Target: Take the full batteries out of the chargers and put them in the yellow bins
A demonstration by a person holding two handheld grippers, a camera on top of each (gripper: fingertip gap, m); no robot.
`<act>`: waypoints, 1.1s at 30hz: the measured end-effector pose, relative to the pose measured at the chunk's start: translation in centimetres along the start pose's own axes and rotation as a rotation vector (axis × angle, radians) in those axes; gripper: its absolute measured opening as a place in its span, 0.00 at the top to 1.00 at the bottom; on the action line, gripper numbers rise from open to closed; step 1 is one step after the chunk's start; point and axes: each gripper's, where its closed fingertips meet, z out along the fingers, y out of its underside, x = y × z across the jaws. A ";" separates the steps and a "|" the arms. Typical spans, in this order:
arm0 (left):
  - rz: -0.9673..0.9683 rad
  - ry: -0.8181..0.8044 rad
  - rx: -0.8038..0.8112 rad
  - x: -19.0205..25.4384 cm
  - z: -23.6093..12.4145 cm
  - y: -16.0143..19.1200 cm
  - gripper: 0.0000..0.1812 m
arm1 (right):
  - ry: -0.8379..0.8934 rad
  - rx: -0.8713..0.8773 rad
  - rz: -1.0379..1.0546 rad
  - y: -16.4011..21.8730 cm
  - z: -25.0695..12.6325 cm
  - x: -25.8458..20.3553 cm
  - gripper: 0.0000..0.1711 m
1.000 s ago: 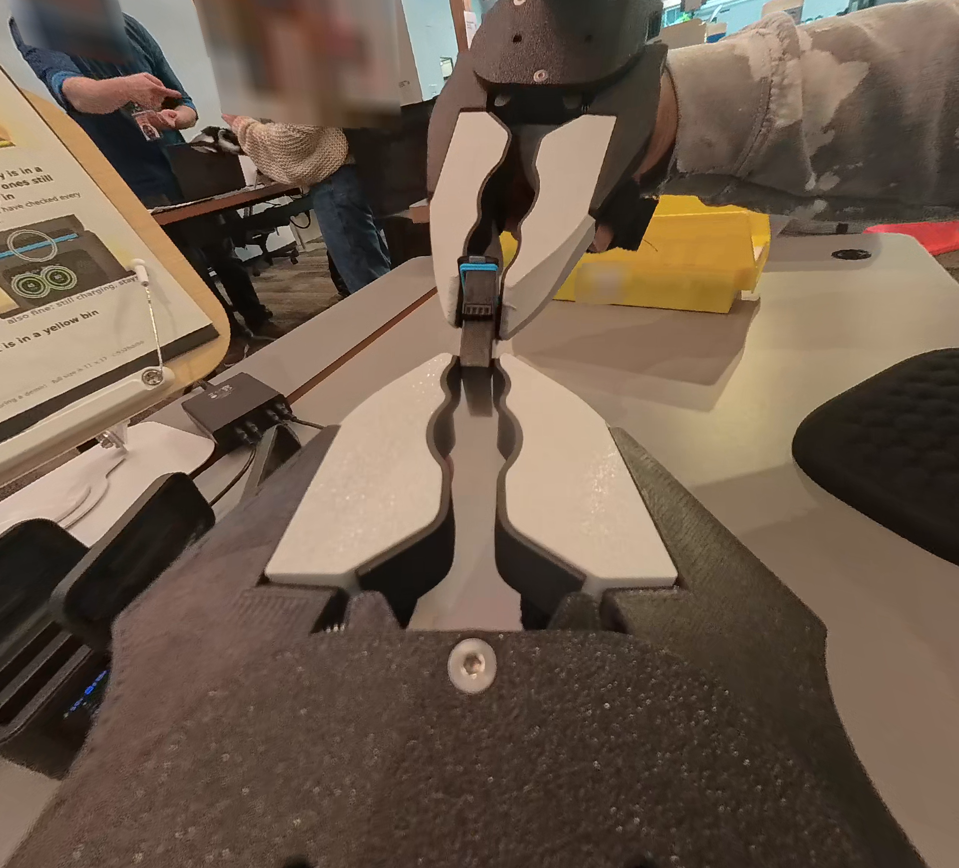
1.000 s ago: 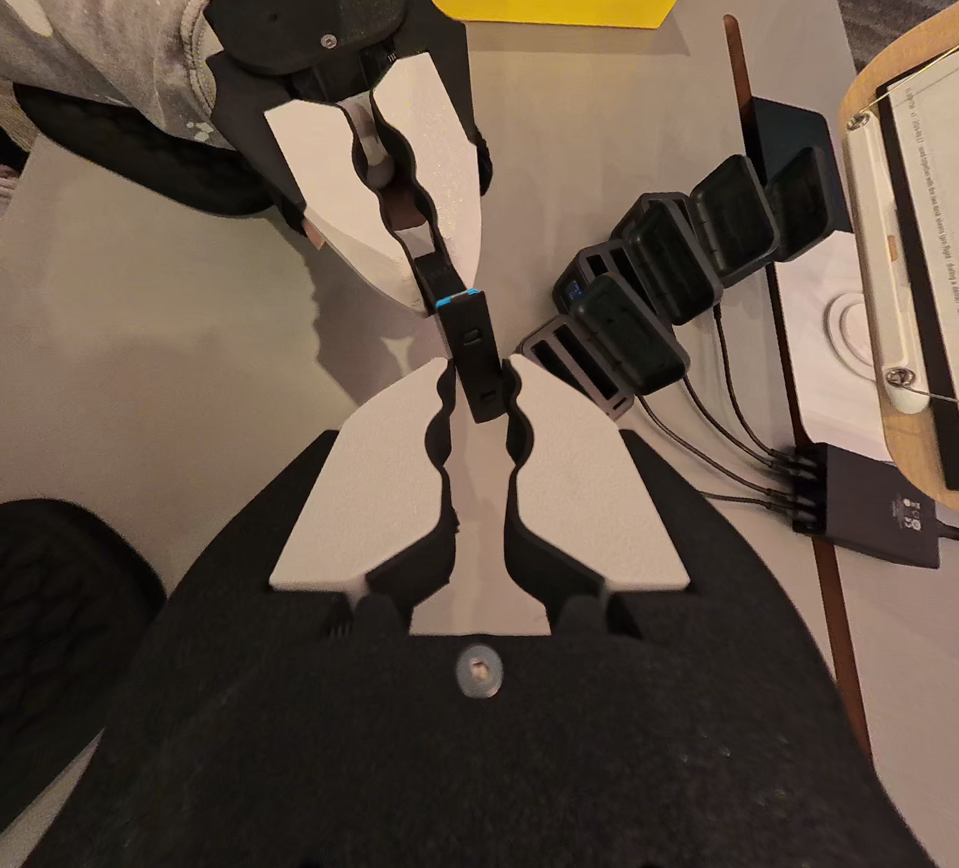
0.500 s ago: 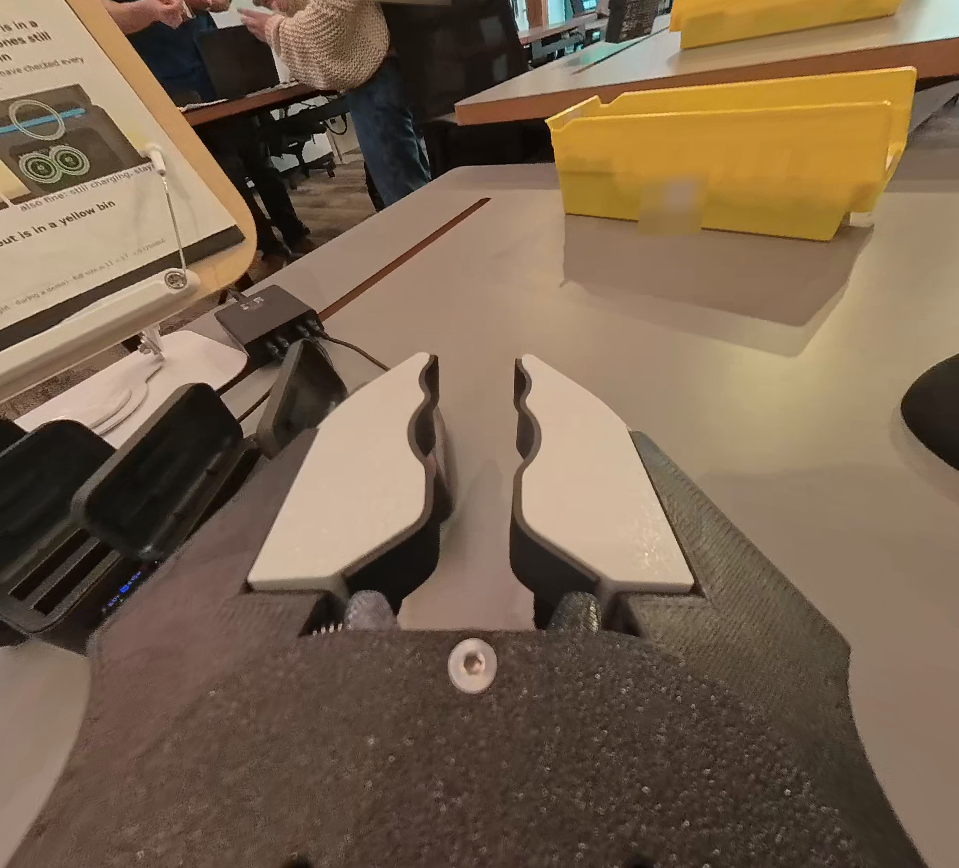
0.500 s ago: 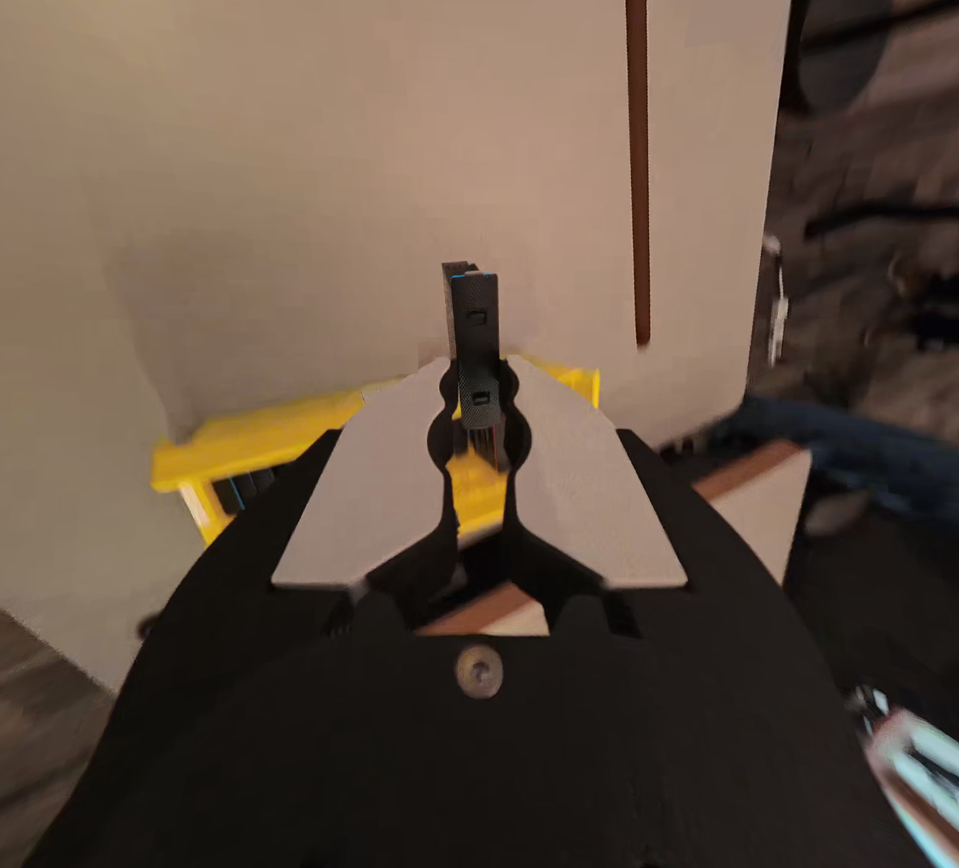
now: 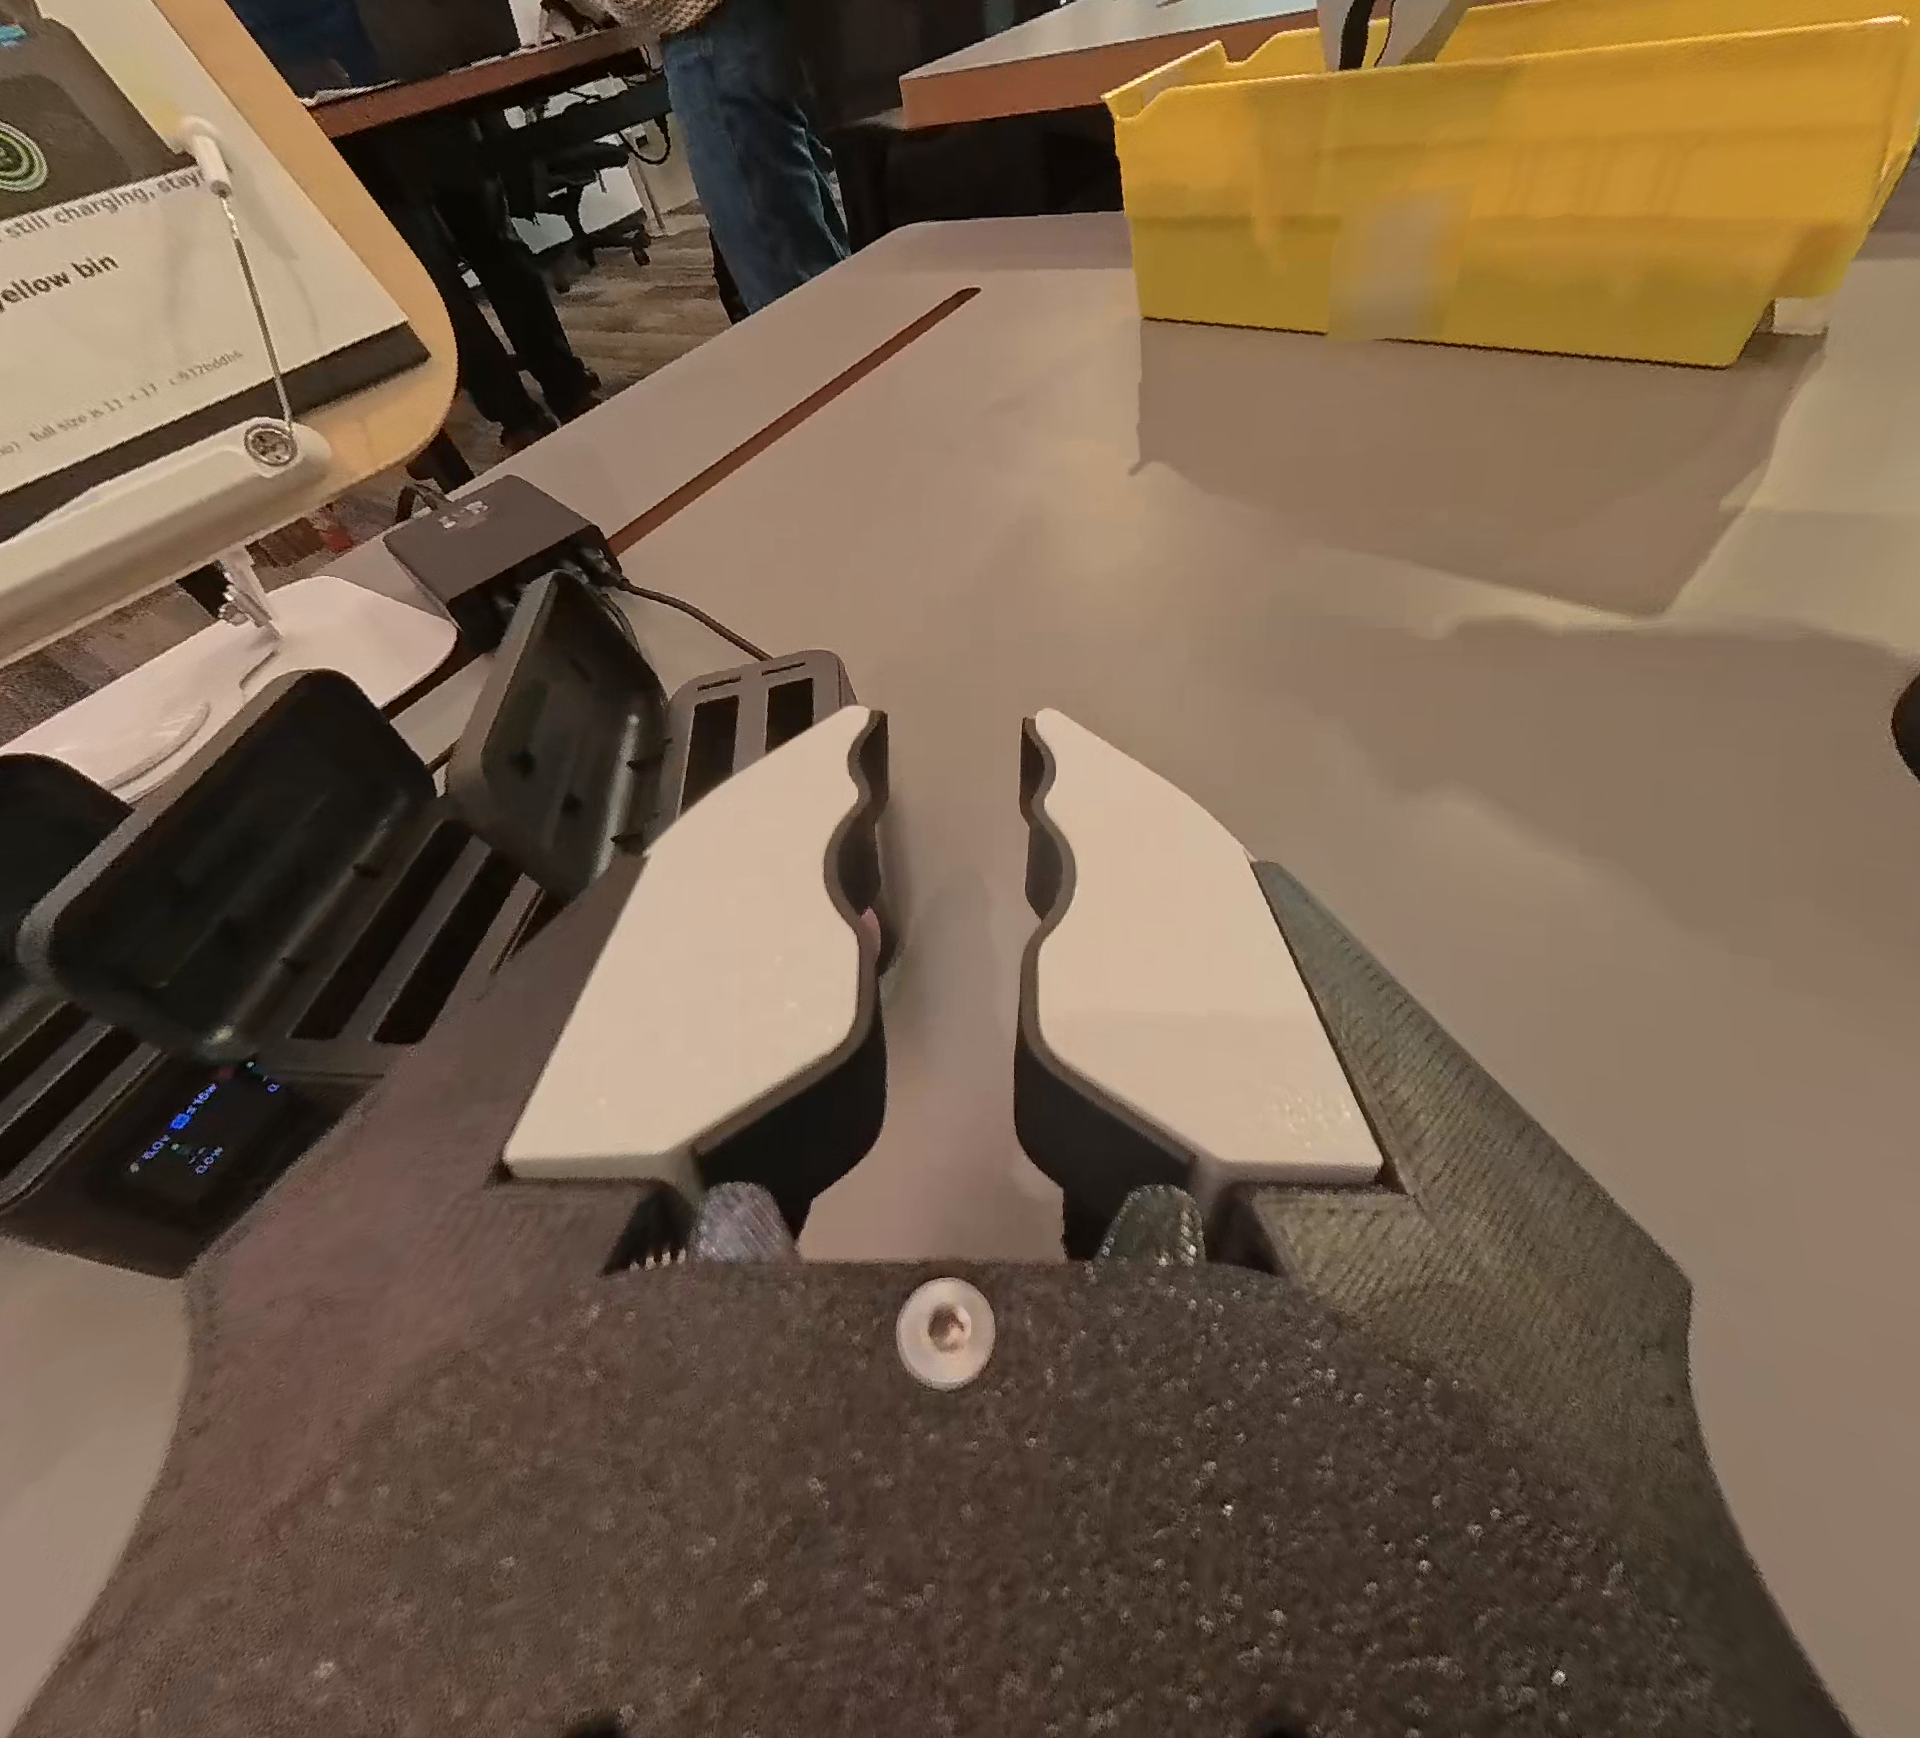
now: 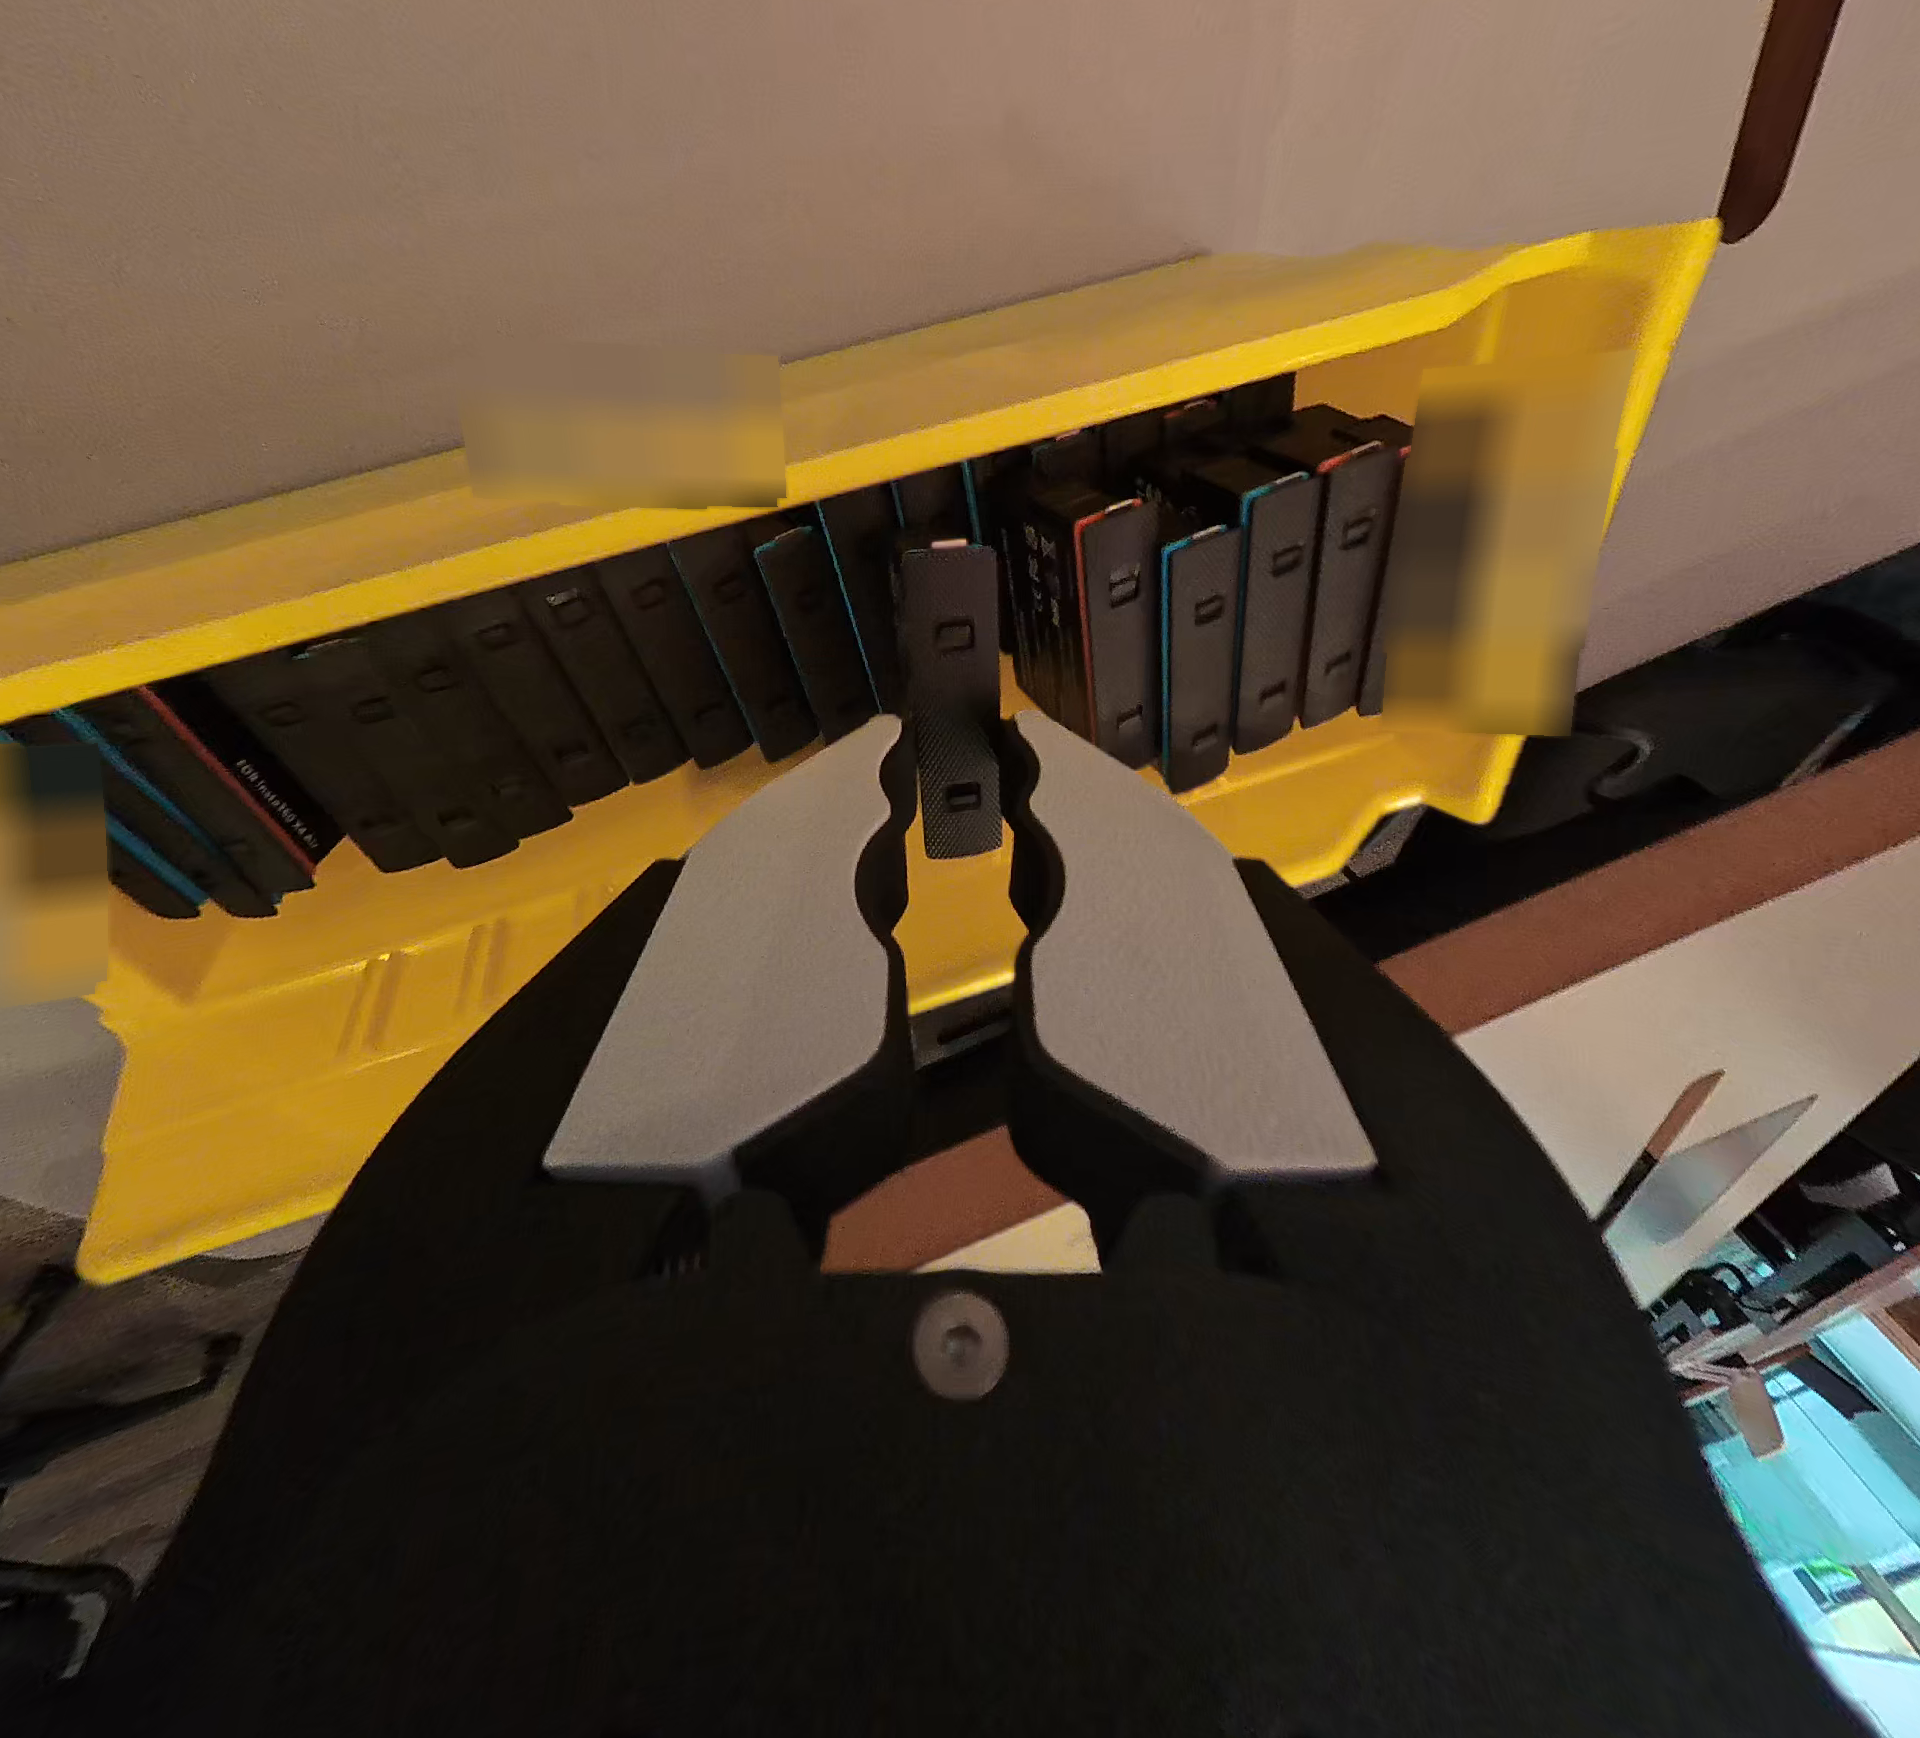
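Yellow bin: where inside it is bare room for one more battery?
The bin is bare along its near floor and in the gap around the battery. The row behind is crowded.

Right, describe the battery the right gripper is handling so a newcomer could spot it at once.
Find the yellow bin on the pale table, with its row of dark batteries standing on edge. The one meant is the battery in the gap near the row's middle, between the right gripper tips. It alone juts forward out of the row, and is grey and textured.
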 end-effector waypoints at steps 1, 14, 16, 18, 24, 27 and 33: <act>-0.001 0.001 -0.002 0.0 0.0 0.1 0.87 | 0.000 0.003 -0.002 -0.1 0.2 0.1 0.92; -0.002 -0.002 -0.023 -0.1 0.2 0.6 0.87 | 0.134 0.040 0.061 -0.1 -1.4 2.9 0.88; -0.002 -0.010 -0.024 -0.3 0.2 0.6 0.87 | 0.216 0.094 0.104 -0.8 -2.9 4.1 0.88; -0.006 -0.019 -0.021 -0.5 0.1 0.4 0.87 | 0.298 0.189 0.138 -2.3 -5.0 4.9 0.88; -0.004 -0.030 -0.025 -0.6 0.1 0.5 0.88 | 0.404 0.535 0.219 -9.3 -11.4 3.7 0.87; 0.002 -0.038 -0.028 -0.8 0.0 0.6 0.88 | 0.420 0.620 0.195 -11.5 -13.1 2.3 0.87; 0.005 -0.045 -0.022 -0.9 -0.1 0.3 0.88 | 0.435 0.725 0.231 -12.6 -13.9 1.1 0.85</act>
